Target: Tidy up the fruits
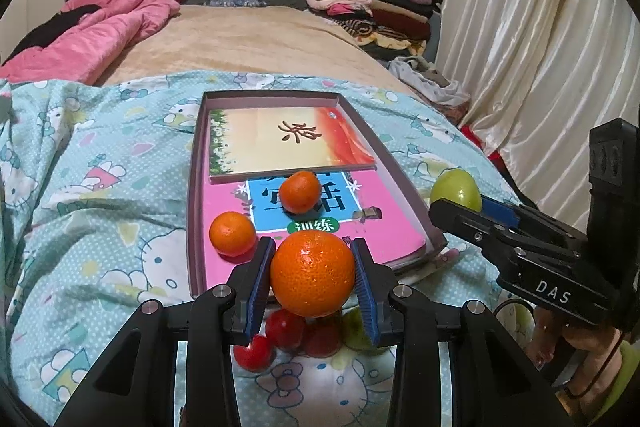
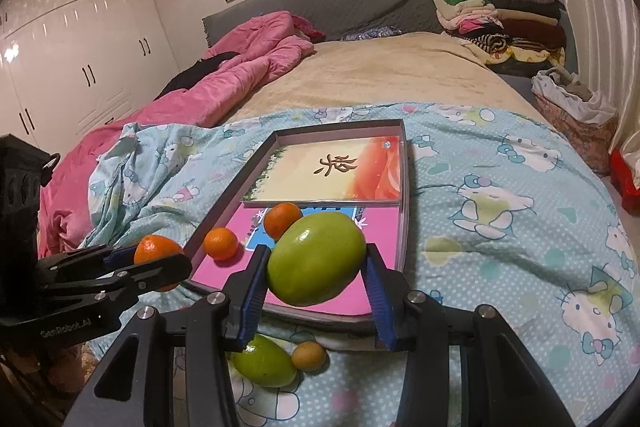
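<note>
Clamped between the blue-padded fingers of the left gripper is a large orange, held above the near edge of a shallow box on the bed. Below it, red fruits lie on the cartoon-cat quilt. The right gripper is likewise clenched on a green fruit, raised over the box's near end; under it a second green fruit and a small tan fruit rest on the quilt. Both grippers are angled downward. "DAS" is read on the right gripper's body in the left view, gripped by a hand. Two small oranges sit inside the box on a pink book printed with Chinese characters; a second book lies beyond.
</note>
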Demonstrator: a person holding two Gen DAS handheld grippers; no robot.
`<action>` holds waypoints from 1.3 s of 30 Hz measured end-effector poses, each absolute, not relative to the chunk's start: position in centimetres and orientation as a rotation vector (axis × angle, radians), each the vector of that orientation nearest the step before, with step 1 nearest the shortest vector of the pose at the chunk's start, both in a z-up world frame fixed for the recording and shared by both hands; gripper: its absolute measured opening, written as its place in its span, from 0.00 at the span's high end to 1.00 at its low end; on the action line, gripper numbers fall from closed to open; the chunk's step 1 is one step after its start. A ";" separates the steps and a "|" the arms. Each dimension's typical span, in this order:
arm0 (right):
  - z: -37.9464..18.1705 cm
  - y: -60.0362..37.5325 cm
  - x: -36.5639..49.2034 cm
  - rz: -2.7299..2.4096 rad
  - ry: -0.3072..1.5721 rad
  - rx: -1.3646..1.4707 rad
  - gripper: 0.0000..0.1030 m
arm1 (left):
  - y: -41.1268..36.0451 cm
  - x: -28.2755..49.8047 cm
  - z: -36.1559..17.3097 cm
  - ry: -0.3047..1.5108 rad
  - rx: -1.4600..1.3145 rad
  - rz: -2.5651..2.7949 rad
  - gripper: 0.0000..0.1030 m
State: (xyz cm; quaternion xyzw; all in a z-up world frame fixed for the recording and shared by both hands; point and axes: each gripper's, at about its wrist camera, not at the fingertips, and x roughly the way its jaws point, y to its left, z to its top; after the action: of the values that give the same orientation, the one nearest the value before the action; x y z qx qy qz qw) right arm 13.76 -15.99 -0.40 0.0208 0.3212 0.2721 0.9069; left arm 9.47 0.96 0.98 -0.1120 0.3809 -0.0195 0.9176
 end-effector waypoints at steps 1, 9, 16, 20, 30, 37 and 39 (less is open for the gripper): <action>-0.4 -16.0 13.8 0.558 0.663 0.040 0.55 | 1.0 9.6 0.9 0.784 -0.230 -0.038 0.62; -0.7 -15.5 14.3 0.545 0.666 0.032 0.55 | 1.2 11.2 0.1 0.793 -0.226 -0.030 0.62; -0.9 -15.7 14.7 0.528 0.668 0.033 0.55 | 1.2 12.0 -0.3 0.795 -0.213 -0.017 0.61; -0.9 -15.7 14.8 0.517 0.662 0.024 0.55 | 0.9 12.4 -0.7 0.808 -0.200 -0.023 0.61; -1.6 -15.0 15.5 0.509 0.689 -0.010 0.55 | 0.7 13.4 -2.0 0.830 -0.194 -0.056 0.62; -2.4 -13.6 16.0 0.528 0.708 -0.061 0.55 | -0.1 13.8 -3.1 0.869 -0.169 -0.081 0.61; -2.5 -13.4 16.1 0.527 0.710 -0.069 0.55 | -0.3 13.9 -3.3 0.873 -0.158 -0.083 0.62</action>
State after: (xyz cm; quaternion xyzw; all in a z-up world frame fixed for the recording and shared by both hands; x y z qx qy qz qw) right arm 16.11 -13.43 -2.50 -0.0335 0.3434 0.2548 0.9033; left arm 13.87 -0.27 -3.26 -0.0766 0.4224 -0.0400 0.9023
